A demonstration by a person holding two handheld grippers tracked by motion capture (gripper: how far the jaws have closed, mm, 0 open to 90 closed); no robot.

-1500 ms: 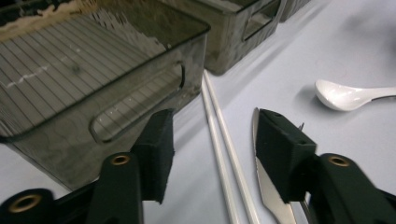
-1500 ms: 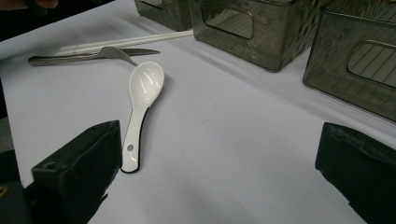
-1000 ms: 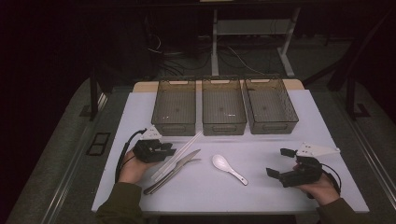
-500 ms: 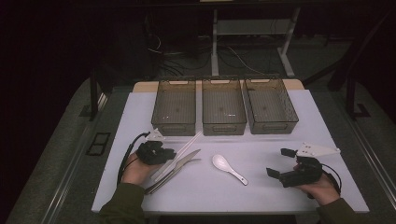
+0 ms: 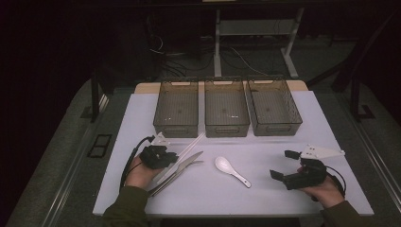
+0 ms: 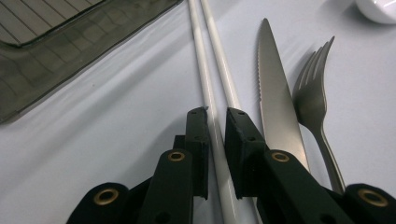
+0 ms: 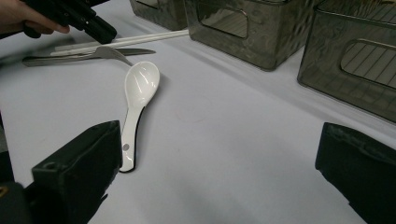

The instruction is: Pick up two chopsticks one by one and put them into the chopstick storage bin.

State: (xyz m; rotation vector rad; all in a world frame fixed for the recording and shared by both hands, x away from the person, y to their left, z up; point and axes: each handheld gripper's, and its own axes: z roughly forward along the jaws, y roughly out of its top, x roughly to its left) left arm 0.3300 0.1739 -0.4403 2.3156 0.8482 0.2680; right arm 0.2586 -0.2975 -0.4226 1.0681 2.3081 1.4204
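Note:
Two white chopsticks lie side by side on the white table, with a steel knife and a fork to their right. My left gripper has just been closing, and its pads now press on one chopstick; the other runs under the right jaw. From above, the left gripper sits at the near end of the chopsticks. A white ceramic spoon lies at mid-table. My right gripper rests open at the right, and the spoon lies ahead of its jaws.
Three smoky clear bins stand in a row at the back of the table. The knife and fork lie just right of the left hand. The table's front edge runs close to both forearms.
The left gripper has edged slightly toward the cutlery and settled on the chopsticks. The right gripper and the spoon have not moved.

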